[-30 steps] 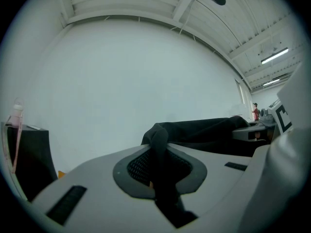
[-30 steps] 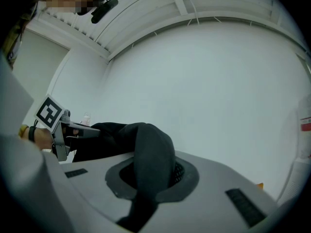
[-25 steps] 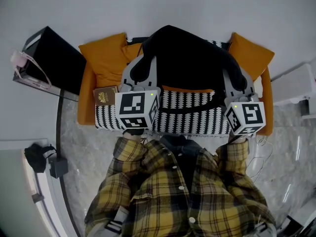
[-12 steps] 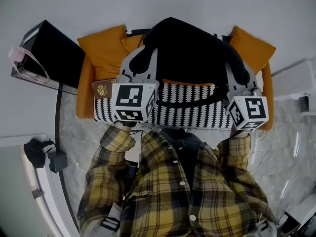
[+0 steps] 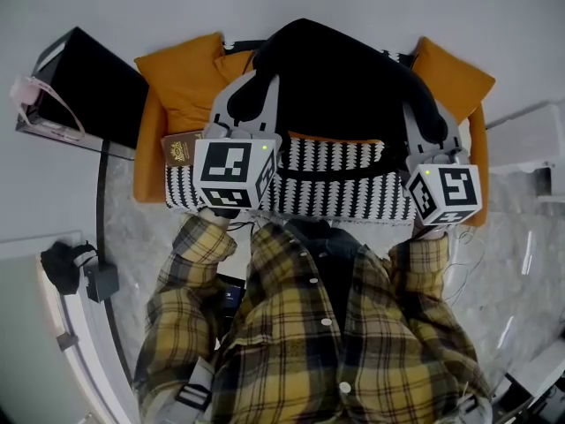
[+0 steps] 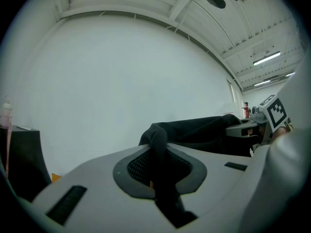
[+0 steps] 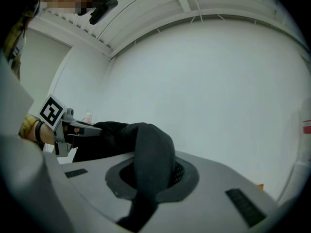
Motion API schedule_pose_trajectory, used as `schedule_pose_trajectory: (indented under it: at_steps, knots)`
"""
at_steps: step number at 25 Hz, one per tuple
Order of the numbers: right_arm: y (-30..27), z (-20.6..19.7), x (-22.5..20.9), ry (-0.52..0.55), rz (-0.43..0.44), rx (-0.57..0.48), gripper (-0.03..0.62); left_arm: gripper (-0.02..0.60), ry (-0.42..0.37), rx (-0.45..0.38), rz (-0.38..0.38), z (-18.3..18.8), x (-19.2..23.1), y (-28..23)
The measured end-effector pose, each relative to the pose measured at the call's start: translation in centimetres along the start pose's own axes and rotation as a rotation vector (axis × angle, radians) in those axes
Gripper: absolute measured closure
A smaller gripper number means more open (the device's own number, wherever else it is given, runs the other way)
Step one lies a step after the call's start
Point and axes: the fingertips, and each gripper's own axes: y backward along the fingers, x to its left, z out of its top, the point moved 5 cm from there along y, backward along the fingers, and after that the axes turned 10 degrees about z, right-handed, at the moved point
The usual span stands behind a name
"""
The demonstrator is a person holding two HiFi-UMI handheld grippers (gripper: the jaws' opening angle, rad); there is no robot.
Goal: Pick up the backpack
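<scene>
At 12 o'clock of the head view, black fabric backpack (image 5: 340,87) is over orange cushioned sofa (image 5: 181,95) and black-and-white patterned throw (image 5: 344,193); can't tell if it's clear of the seat. Left gripper (image 5: 250,104), at the bag's 9 o'clock, is clamped on black shoulder strap (image 6: 158,144). Right gripper (image 5: 422,126), at its 3 o'clock, is clamped on second black strap (image 7: 148,164). Risks: soft strap slipping from the pinch under the bag's weight, uneven lift tipping it, swing knocking small brown booklet (image 5: 179,148).
</scene>
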Motion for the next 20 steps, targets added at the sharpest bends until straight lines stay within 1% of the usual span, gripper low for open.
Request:
schedule_pose_trajectory:
  at_steps: [15,20]
  knots:
    - [-0.6,0.3,-0.2,0.009,0.005,0.004,0.549,0.532,-0.014,0.001,-0.008,-0.1,0.3,-0.4]
    - [-0.1,0.7,-1.3,0.019,-0.012,-0.004,0.549,0.532,-0.018,-0.022,-0.021,0.4,-0.5,-1.3]
